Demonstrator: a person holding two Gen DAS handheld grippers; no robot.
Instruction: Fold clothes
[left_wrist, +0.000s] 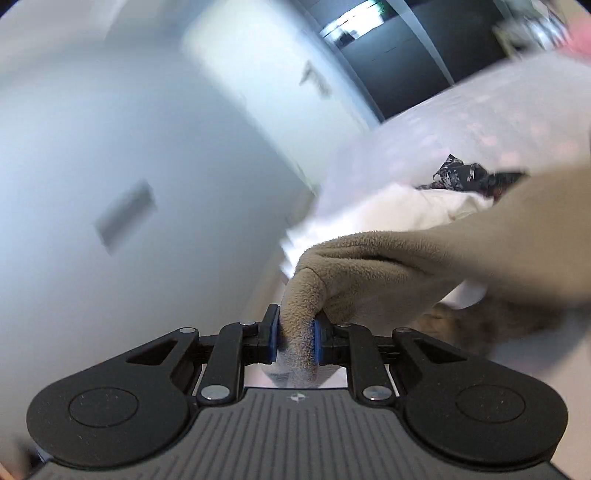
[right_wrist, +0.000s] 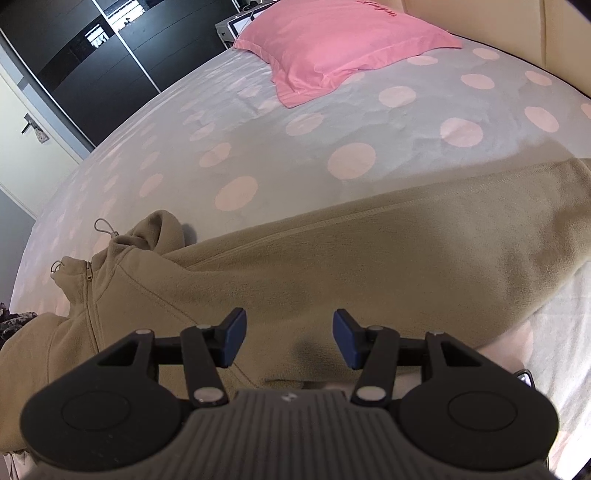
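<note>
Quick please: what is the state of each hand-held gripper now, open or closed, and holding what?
Left hand-held gripper: closed on a fold of the beige fleece jacket.
Right hand-held gripper: open, empty, above the jacket.

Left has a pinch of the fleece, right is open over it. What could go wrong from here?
1. The left gripper pinches only a small bunch of the beige fleece jacket; it may slip out.
2. The right gripper pins nothing, so pulling could drag the jacket across the dotted bedsheet.
</note>
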